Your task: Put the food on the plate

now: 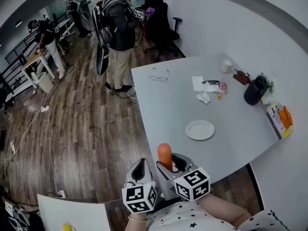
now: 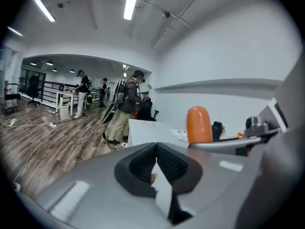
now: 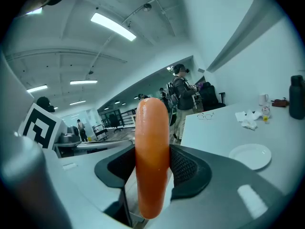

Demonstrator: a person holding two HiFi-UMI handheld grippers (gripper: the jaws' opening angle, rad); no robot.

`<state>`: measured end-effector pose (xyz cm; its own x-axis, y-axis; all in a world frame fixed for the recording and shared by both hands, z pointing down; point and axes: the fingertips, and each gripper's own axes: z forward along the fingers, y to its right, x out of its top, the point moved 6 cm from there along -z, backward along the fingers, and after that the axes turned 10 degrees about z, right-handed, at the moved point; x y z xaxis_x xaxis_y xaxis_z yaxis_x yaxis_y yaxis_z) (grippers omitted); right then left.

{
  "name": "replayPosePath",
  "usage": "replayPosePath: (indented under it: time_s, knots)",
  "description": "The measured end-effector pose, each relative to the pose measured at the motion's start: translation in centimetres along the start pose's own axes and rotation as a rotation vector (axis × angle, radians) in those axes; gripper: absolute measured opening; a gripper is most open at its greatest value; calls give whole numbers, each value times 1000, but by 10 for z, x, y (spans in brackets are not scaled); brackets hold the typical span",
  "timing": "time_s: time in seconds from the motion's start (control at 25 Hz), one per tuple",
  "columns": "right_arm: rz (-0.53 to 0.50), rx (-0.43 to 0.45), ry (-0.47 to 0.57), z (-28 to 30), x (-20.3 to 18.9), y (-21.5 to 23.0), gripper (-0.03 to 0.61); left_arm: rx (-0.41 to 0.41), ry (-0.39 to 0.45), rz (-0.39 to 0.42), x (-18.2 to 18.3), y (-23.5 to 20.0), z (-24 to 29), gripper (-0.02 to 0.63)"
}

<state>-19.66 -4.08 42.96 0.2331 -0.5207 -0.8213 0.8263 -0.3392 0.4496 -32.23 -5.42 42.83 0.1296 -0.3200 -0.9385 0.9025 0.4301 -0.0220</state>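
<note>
R gripper (image 3: 152, 171) fingers (image 3: 185, 168) pinch sausage (image 3: 152, 142) upright btwn them; L gripper (image 2: 156, 161) fingers (image 2: 172, 165) pressed together, empty. On table (image 1: 240, 129), plate (image 1: 200, 130) lies well ahead of fingers.

Hidden / unreadable:
Lower end of sausage (image 1: 164, 153) hidden behind right gripper (image 1: 171, 163) in head view. Small items (image 1: 221, 88) near counter's (image 1: 173, 100) far edge too small to ID. Yellow thing (image 1: 67, 227) cut off by picture's bottom edge.
</note>
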Motion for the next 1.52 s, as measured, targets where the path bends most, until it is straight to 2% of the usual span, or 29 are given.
replayPosePath:
  time_s: [0.28,0.48,0.72,1.2,1.52]
  knots:
    - [35,-65,25,-14,-1,16,216,-71,-20,29,-2,14,8,8]
    - [50,-78,32,-29,4,38,216,-79,-27,39,3,36,22,8]
    - [36,-52,18,-53,19,81,216,-32,-38,24,8,76,45,8]
    - [2,8,-20,-114,50,193,216,66,-39,-5,15,190,89,8]
    - [-5,59,-48,-143,53,240,216,117,-52,-12,11,247,99,8]
